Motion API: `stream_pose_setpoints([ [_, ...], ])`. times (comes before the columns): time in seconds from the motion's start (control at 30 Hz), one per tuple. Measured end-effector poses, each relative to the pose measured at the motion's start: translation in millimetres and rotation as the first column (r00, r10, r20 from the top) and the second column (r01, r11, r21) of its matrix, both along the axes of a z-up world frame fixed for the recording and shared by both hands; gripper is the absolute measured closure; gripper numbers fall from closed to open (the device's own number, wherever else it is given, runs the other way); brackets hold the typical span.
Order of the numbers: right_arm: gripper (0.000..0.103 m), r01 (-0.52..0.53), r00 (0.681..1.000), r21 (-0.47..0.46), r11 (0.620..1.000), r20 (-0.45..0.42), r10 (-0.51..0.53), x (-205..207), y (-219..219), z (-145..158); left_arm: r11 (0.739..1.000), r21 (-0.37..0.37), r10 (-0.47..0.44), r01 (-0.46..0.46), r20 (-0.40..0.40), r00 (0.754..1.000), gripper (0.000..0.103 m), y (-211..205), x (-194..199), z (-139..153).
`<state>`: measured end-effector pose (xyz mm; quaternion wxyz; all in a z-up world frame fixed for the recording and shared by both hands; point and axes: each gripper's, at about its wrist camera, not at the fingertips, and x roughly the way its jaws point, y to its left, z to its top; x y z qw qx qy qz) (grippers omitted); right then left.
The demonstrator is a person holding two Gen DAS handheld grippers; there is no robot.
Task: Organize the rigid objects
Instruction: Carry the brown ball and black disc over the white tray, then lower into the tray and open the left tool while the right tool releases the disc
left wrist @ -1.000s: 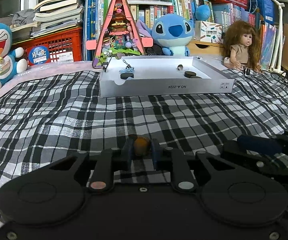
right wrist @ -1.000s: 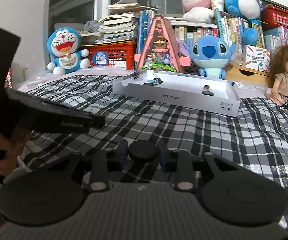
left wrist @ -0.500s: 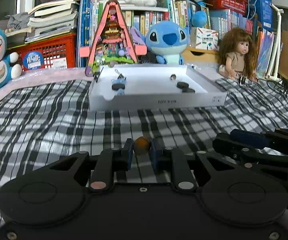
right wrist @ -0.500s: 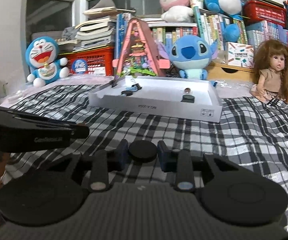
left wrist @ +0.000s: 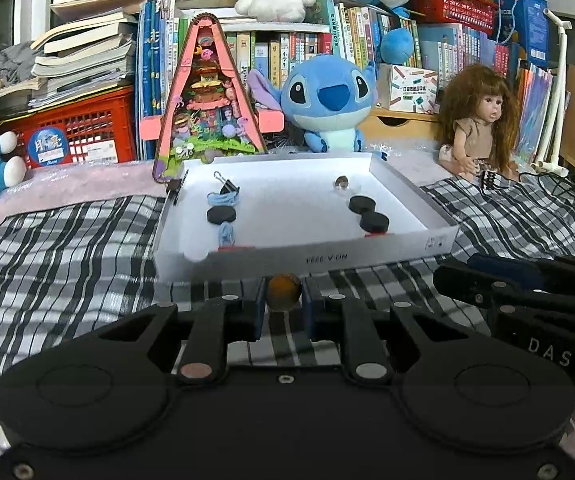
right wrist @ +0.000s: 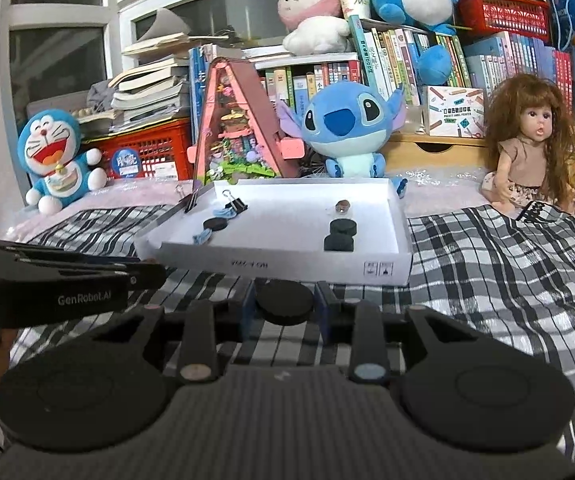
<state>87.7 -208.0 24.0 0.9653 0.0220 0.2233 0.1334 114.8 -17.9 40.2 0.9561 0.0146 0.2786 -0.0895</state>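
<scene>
My left gripper (left wrist: 284,300) is shut on a small brown marble (left wrist: 284,287), held just in front of the white cardboard tray (left wrist: 307,258). My right gripper (right wrist: 284,305) is shut on a flat black disc (right wrist: 284,301), also close to the tray's front wall (right wrist: 287,266). Inside the tray lie two black discs (left wrist: 368,212) at the right, one black disc (left wrist: 221,215) at the left, a black binder clip (left wrist: 225,187), blue thread (left wrist: 225,233) and a small marble (left wrist: 342,181). The right gripper's body (left wrist: 527,292) shows at the right of the left wrist view.
The tray rests on a black-and-white plaid blanket (left wrist: 67,248). Behind it stand a pink triangular toy house (left wrist: 207,100), a blue plush (left wrist: 327,100), a doll (left wrist: 479,120), a red crate (left wrist: 75,132) and shelves of books. A second binder clip (right wrist: 189,202) sits on the tray's left rim.
Both grippers have risen and come closer to the tray, which now looks larger and nearer. Each keeps its hold, the left on the marble and the right on the black disc.
</scene>
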Motion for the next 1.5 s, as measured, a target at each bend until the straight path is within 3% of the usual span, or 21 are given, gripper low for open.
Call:
stream_pose_setpoints([
  [0.57, 0.066, 0.005, 0.996, 0.090, 0.996, -0.094, 0.004, 82.3, -2.3, 22.0, 1.000, -0.008, 0.015, -0.015, -0.036, 0.999, 0.085, -3.5, 81.7, 9.2],
  [0.87, 0.066, 0.029, 0.985, 0.120, 0.992, -0.170, -0.008, 133.7, 0.1, 27.9, 1.000, -0.016, 0.005, -0.005, -0.058, 0.998, 0.085, -6.3, 128.9, -0.1],
  [1.2, 0.066, 0.058, 0.961, 0.181, 0.982, -0.277, -0.006, 181.3, 3.0, 18.8, 0.999, -0.039, 0.028, -0.032, -0.107, 0.994, 0.085, -2.6, 164.0, -10.4],
  [1.5, 0.066, 0.081, 0.942, 0.169, 0.982, -0.334, -0.020, 205.0, 11.1, 3.5, 0.998, -0.036, 0.042, -0.046, -0.119, 0.992, 0.085, -5.6, 182.0, -20.5],
])
